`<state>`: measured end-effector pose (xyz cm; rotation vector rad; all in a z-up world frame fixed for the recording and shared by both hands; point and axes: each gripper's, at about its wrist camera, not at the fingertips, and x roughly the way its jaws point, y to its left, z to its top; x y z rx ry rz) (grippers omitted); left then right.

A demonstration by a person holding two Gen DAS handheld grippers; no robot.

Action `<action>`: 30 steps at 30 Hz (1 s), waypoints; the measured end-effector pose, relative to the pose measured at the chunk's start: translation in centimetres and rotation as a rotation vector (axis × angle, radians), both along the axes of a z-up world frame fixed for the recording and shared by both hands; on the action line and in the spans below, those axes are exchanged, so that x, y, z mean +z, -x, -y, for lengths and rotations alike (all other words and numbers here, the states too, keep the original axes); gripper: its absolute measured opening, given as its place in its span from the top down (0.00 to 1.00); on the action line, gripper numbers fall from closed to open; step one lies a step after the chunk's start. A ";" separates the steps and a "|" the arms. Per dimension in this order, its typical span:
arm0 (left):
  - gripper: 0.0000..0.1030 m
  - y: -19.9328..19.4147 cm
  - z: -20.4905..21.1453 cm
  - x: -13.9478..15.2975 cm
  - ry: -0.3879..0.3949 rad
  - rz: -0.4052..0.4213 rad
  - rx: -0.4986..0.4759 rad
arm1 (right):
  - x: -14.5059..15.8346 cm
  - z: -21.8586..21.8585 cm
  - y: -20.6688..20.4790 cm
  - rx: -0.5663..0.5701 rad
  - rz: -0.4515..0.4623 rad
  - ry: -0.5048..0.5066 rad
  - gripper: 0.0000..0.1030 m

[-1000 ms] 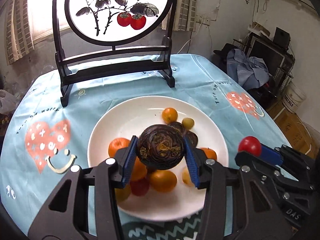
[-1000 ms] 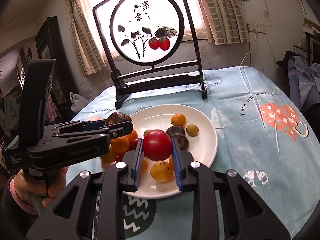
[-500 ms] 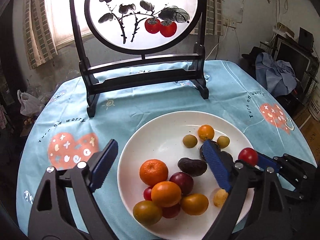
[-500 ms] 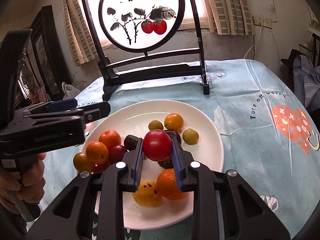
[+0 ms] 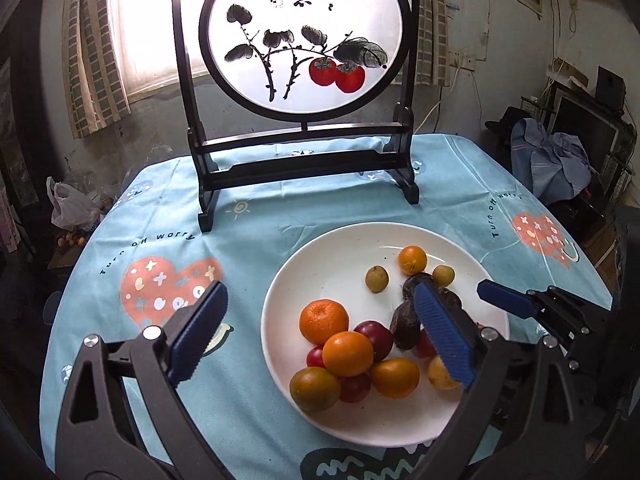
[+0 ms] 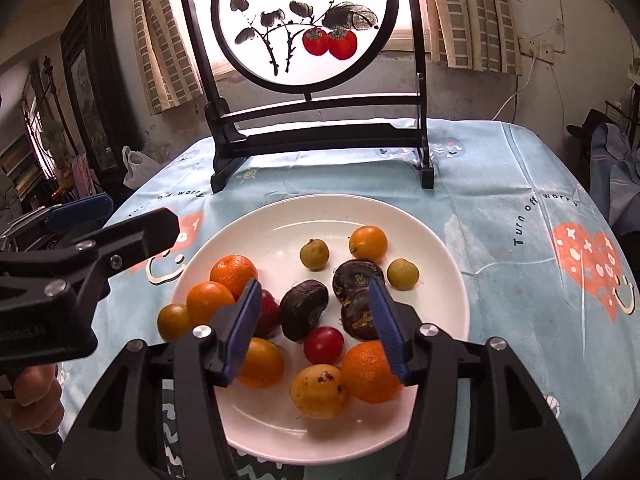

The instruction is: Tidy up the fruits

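A white plate [image 5: 344, 248] [image 6: 440, 240] on the blue tablecloth holds several fruits: oranges [image 5: 323, 321] [image 6: 234, 275], dark passion fruits [image 6: 303, 314], small green-yellow fruits [image 6: 315, 254] and a red tomato [image 6: 323, 345]. My left gripper [image 5: 320, 330] is open and empty above the plate's left part. My right gripper [image 6: 316, 330] is open and empty just above the tomato, which lies on the plate between its fingers. The right gripper also shows at the right of the left wrist view [image 5: 520, 304].
A black wooden stand with a round persimmon painting [image 5: 306, 40] [image 6: 304, 20] stands at the back of the table. The tablecloth [image 5: 160, 240] has heart prints. A plastic bag [image 5: 70, 204] and clothes [image 5: 560, 160] lie beyond the table edges.
The left gripper let go of the dark passion fruit onto the plate and drew back. The right gripper opened and the red tomato now lies on the plate.
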<state>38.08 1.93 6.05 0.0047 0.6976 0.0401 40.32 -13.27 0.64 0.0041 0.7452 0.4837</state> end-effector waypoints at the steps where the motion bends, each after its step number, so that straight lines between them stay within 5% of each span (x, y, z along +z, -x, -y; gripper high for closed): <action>1: 0.06 0.5 0.0 0.2 0.003 0.001 0.000 | 0.2 0.2 0.5 -0.003 -0.005 -0.001 0.42; 6: 0.04 4.3 0.1 0.9 0.005 0.025 -0.009 | 1.0 1.5 4.6 -0.005 -0.030 0.029 0.03; 20: 0.02 18.4 0.9 -0.5 -0.001 0.004 -0.007 | 1.3 4.9 19.8 0.016 0.060 0.111 0.01; 30: 0.02 23.9 1.7 -2.1 -0.014 -0.007 -0.023 | 0.3 6.5 24.0 -0.006 0.042 0.101 0.01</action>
